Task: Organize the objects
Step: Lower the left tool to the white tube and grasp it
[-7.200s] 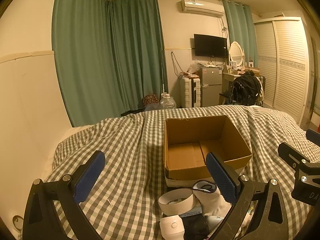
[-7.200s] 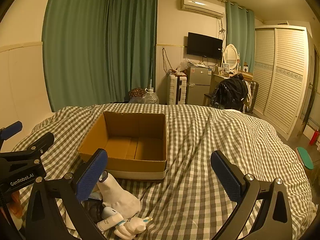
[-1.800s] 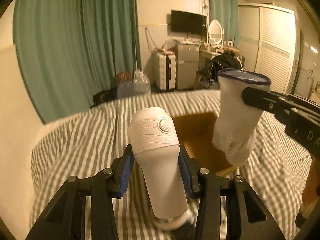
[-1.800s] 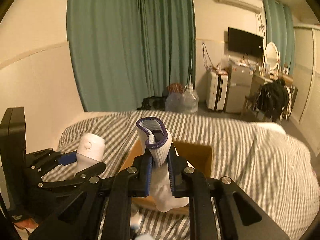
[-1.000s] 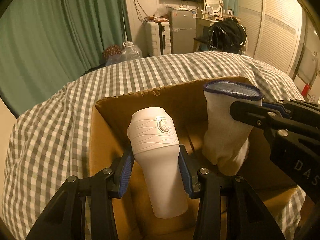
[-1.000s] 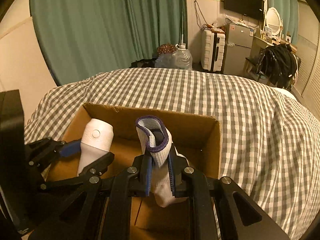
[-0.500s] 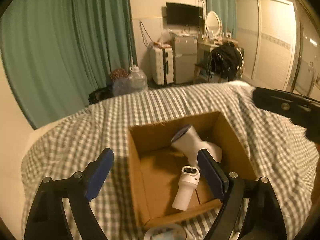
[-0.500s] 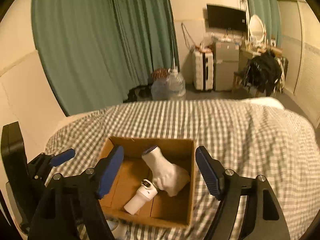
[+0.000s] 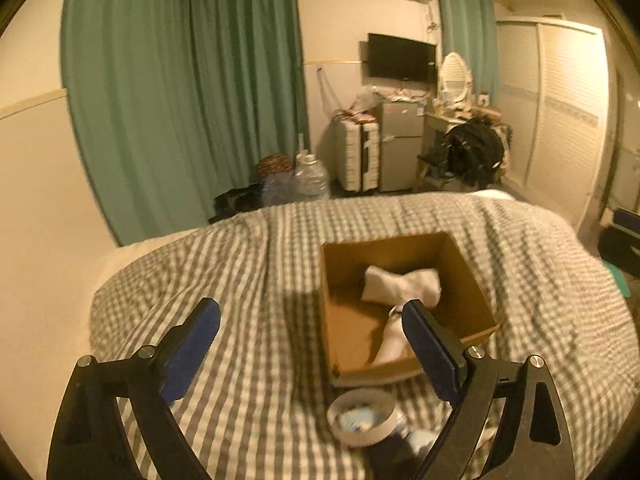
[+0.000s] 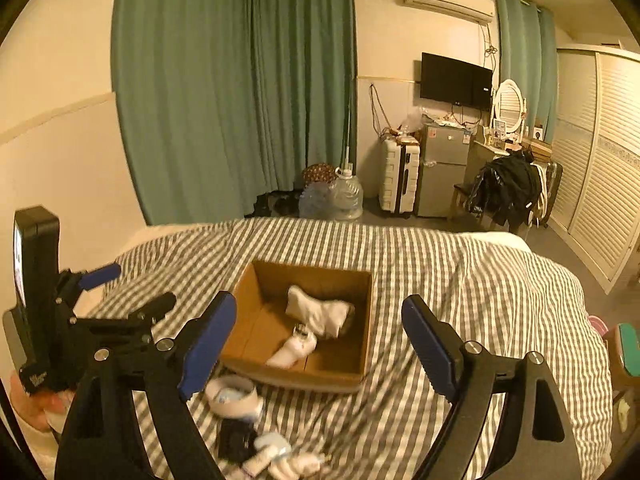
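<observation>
Only from the right wrist: left gripper (image 10: 132, 292) beside cardboard box (image 10: 362, 374).

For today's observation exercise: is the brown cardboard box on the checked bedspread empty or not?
Not empty: the brown cardboard box holds a white sock and a white handheld device.

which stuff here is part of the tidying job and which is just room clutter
Job:
cardboard box
white sock in the box
white device in the box
tape roll on the bed
small items near the tape roll

Lying about:
suitcase
mini fridge
water jugs
</observation>
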Tool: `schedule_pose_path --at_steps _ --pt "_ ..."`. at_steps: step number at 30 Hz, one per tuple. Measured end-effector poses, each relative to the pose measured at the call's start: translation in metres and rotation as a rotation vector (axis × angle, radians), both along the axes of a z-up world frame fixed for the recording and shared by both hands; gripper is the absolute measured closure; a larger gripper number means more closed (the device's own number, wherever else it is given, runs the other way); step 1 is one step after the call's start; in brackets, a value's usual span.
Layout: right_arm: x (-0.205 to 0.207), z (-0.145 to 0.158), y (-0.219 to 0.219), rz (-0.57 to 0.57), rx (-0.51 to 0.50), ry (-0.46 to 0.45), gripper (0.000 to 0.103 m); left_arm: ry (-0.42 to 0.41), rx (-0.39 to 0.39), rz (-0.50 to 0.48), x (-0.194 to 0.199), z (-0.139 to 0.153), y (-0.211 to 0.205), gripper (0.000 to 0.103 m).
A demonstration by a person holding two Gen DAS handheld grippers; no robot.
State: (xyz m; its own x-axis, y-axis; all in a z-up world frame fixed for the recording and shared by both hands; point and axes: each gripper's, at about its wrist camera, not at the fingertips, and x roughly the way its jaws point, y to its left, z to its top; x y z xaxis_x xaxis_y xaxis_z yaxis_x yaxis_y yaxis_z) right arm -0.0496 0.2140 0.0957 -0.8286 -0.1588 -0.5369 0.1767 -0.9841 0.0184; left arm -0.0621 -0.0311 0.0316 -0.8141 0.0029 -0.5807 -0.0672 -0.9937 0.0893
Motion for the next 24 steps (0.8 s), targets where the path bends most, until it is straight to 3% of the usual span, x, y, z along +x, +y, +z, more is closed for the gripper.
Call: schedule_pose_path --at_steps 14,24 --pt "0.031 -0.139 -0.007 0.096 0.093 -0.259 0.018 -0.186 -0.029 -0.020 0.053 -0.119 0.032 0.008" --pt "0.028 -0.168 0.012 0.057 0.127 -0.323 0.018 -0.315 -0.080 -0.104 0.071 -0.167 0.066 0.012"
